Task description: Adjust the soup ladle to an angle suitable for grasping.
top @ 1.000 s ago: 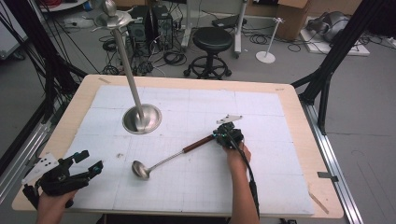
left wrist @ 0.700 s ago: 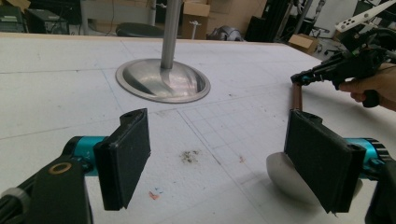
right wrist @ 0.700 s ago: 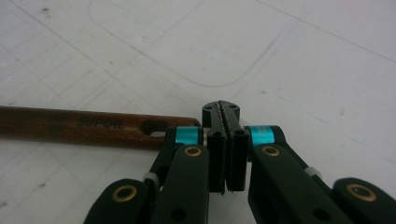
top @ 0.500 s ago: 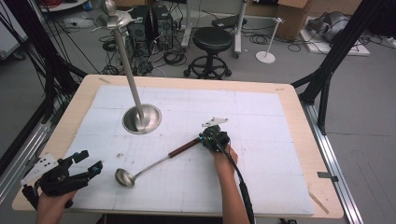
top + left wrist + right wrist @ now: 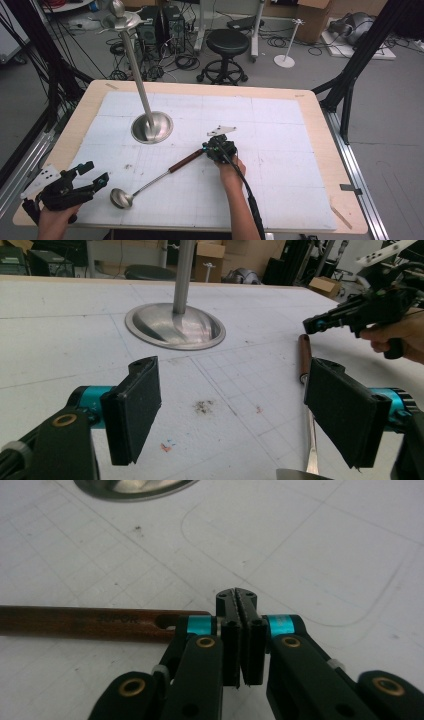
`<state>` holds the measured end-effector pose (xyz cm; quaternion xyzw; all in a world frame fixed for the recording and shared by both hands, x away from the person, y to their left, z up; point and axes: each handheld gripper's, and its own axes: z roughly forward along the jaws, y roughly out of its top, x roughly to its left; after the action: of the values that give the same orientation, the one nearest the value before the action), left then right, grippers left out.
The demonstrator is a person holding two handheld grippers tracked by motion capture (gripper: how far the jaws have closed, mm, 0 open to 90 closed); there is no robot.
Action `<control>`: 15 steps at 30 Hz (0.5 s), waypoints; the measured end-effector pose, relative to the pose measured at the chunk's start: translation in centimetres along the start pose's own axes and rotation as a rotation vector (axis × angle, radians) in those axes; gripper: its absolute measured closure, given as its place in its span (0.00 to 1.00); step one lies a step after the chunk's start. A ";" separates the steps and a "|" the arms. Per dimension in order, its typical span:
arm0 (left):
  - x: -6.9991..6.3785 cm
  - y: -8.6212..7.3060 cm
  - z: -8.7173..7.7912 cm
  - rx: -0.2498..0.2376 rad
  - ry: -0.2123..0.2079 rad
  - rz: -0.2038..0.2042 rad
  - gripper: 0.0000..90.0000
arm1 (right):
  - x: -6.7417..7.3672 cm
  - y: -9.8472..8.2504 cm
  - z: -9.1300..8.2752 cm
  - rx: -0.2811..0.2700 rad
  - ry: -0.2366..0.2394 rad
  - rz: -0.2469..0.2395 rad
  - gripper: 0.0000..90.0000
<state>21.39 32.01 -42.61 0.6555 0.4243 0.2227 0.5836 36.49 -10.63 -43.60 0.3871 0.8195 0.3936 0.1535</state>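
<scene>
A ladle (image 5: 155,177) with a brown wooden handle (image 5: 90,622) and a steel bowl (image 5: 120,198) lies flat on the white mat. My right gripper (image 5: 206,148) sits at the handle's end, its jaws shut pad to pad (image 5: 236,597), eased by only a sliver, with nothing between them. The handle's tip rests against the side of its left finger. At the near left corner my left gripper (image 5: 96,174) is open and empty. In its own view (image 5: 232,372) the ladle's shaft (image 5: 303,360) runs behind the right jaw and the right gripper (image 5: 312,325) is beyond.
A steel stand with a round base (image 5: 151,127) and a tall pole (image 5: 137,70) rises at the back left of the mat. A dark smudge (image 5: 204,406) marks the mat. Behind the wooden table edge (image 5: 200,87) is a black stool (image 5: 227,42).
My right gripper has moved left, and the ladle has slid with it towards the left and the near edge. The left gripper has stayed put.
</scene>
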 end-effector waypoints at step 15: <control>-0.4 0.2 -0.2 -0.017 -0.012 -0.005 0.26 | -1.5 -5.8 -12.7 -0.206 -0.116 0.104 0.27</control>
<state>21.06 31.80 -42.31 0.6509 0.4207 0.2208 0.5921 27.40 -20.72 -39.96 0.4334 0.7433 0.4601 0.2190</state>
